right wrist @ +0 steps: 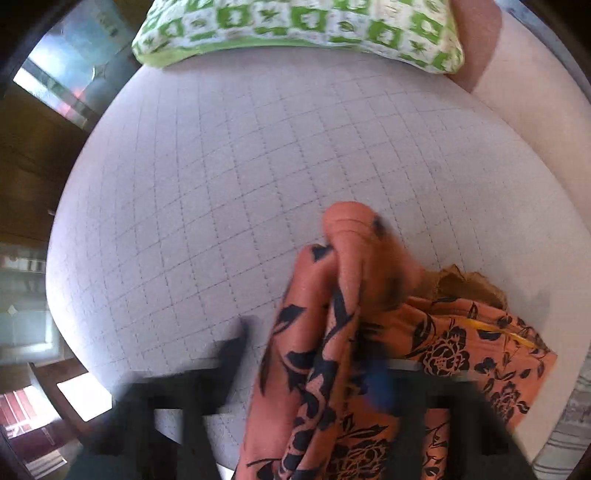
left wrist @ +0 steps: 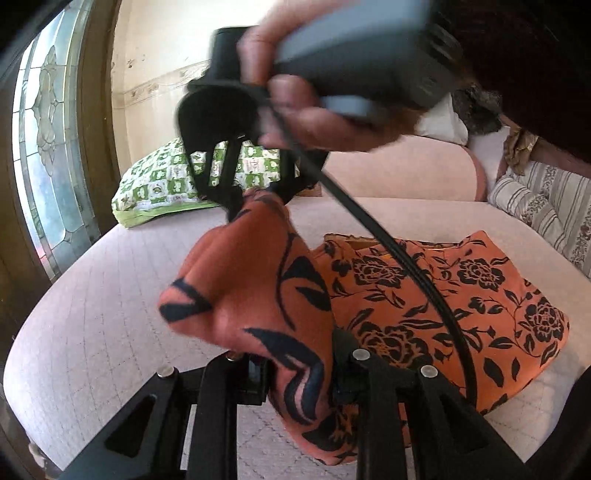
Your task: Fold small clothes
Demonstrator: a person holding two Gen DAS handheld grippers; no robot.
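An orange garment with a black flower print [left wrist: 461, 295] lies partly folded on a pale quilted mattress [left wrist: 110, 295]. My left gripper [left wrist: 299, 373] is shut on a bunched edge of it, lifted off the bed. My right gripper [left wrist: 243, 201] shows in the left wrist view, held by a hand, shut on the far end of the same lifted fold. In the right wrist view the garment [right wrist: 332, 350] hangs between the blurred fingers of the right gripper [right wrist: 314, 369], and the rest lies at the lower right.
A green and white patterned pillow [left wrist: 162, 184] [right wrist: 295, 26] lies at the far end of the mattress [right wrist: 221, 166]. A striped floral cushion [left wrist: 546, 206] sits at the right. A stained glass window [left wrist: 48, 147] is at the left. A pink headboard [left wrist: 406, 173] stands behind.
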